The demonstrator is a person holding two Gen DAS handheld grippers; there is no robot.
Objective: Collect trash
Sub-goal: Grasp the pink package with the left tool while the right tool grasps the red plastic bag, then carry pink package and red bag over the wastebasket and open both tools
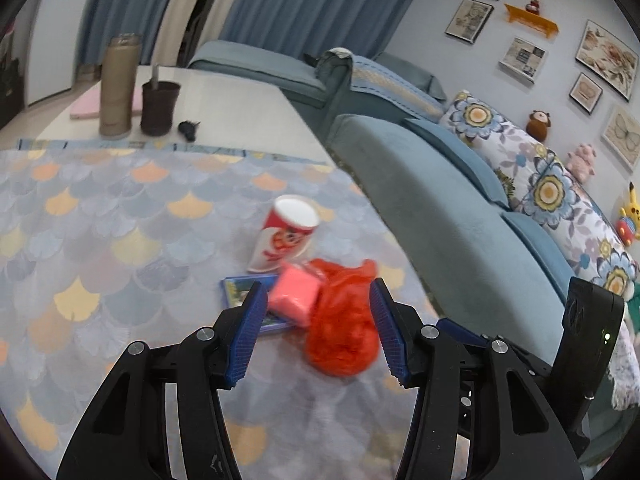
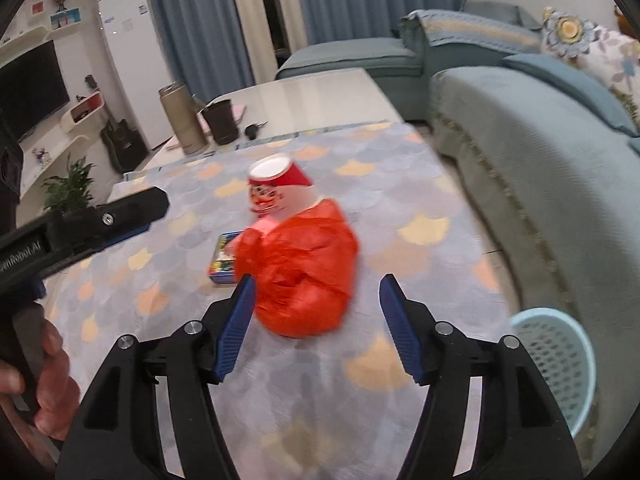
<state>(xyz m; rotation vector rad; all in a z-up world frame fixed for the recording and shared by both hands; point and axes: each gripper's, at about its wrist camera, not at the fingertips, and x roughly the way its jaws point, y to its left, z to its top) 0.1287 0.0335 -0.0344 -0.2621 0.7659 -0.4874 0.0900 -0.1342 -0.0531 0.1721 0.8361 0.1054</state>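
Nothing looks collected yet: both the left gripper (image 1: 316,300) and right gripper (image 2: 316,292) hang spread and empty, with the red bag (image 2: 298,276), pink block (image 1: 294,296), paper cup (image 1: 286,236) and small box (image 2: 222,262) just ahead on the tabletop (image 2: 400,216), and the blue basket (image 2: 556,364) low to the right gripper's right.

Blue sofa (image 1: 440,200) beside curtains (image 1: 304,0), framed pictures (image 1: 606,58).

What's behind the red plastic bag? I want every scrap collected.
Behind the red plastic bag lie a tipped paper cup, a pink block and a flat blue box; anything underneath is hidden.
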